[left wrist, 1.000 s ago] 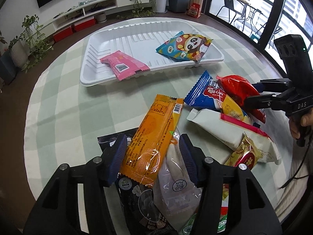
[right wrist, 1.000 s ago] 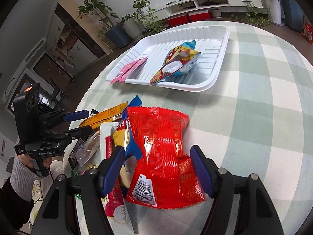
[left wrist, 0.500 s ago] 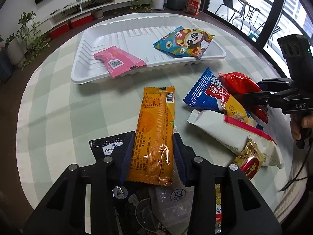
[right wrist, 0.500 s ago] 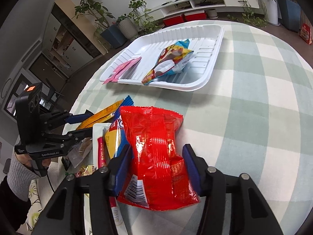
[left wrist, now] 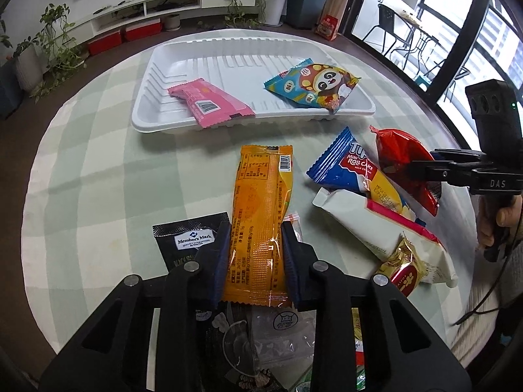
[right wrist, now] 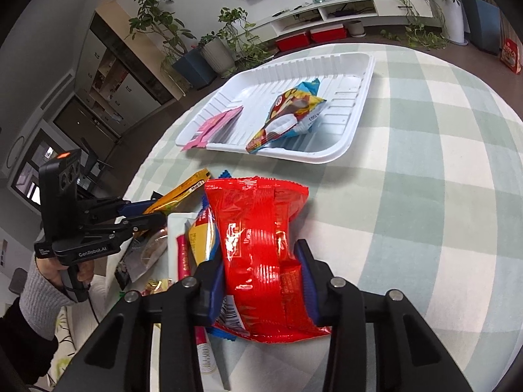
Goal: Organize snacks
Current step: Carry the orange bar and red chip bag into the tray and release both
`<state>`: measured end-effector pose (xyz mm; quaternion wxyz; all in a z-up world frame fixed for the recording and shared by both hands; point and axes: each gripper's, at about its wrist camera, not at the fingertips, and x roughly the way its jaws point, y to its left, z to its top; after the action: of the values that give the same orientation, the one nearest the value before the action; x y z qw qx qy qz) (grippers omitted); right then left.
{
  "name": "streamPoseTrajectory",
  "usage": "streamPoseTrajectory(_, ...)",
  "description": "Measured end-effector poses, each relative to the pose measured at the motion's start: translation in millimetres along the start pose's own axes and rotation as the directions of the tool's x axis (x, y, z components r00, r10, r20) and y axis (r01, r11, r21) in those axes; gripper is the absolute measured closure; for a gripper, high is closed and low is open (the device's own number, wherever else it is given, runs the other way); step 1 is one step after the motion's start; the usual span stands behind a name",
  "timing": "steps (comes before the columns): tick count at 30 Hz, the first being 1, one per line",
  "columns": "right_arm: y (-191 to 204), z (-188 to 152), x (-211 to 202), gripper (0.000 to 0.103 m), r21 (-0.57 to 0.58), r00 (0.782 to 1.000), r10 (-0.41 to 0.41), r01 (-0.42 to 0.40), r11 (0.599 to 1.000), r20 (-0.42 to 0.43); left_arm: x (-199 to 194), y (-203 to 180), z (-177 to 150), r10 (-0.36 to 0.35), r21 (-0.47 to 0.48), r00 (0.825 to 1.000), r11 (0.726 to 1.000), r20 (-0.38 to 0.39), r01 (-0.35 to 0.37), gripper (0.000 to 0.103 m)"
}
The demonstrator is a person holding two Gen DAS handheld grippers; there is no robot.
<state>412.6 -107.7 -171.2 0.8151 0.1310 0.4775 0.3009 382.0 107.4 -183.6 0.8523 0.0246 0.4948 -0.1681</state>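
**Both Tongs Close on Snacks at Round Table**

Living-room shelving, potted plants and balcony glass ringed a round table (left wrist: 81, 179) under a pale green checked cloth, whose left half and far-right stretch lay bare and open for movement. At its far side sat a white ribbed tray (left wrist: 228, 65), long edge toward the cameras, holding a pink packet (left wrist: 212, 106) that overhung the near rim and a blue panda-print bag (left wrist: 315, 86) at the right end; the tray's middle was free. Nearer, loose snacks crowded the table's edge. The left gripper (left wrist: 256, 254) was closing its blue pads onto the sides of a long orange packet (left wrist: 261, 215) printed with a barcode, lying lengthwise between them. Under it sat a black pouch (left wrist: 189, 238) reading "Member's Mark". The right gripper (right wrist: 261, 281) was narrowing on a crinkled red bag (right wrist: 258, 248), pads pressed into both sides. Beside it lay a blue wrapper (left wrist: 346, 166) marked "MINI ROLL CAKE", a white-and-pink pack (left wrist: 376, 225) and a small gold sweet (left wrist: 403, 269). One tool read "GenRobot.AI", the other "DAS".
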Motion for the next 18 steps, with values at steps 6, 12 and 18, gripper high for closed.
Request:
streamPoseTrajectory(6, -0.6, 1.4, -5.6, 0.061, 0.045, 0.994, 0.104, -0.104, 0.994, 0.017, -17.3, 0.2, -1.8, -0.019, -0.022, 0.999, 1.0, 0.033, 0.02, 0.076)
streamPoseTrajectory(12, -6.3, 4.0, -13.9, 0.061, 0.113, 0.976, 0.207, -0.213, 0.97, 0.065, -32.9, 1.3, 4.8, -0.047, -0.054, 0.996, 0.997, 0.075, 0.052, 0.076)
streamPoseTrajectory(18, -17.9, 15.0, -22.1, 0.061, 0.169, 0.963, 0.238, -0.258, 0.951, 0.126, -39.7, 4.1, 18.5, -0.058, -0.083, 0.992, 0.994, 0.111, 0.067, 0.076)
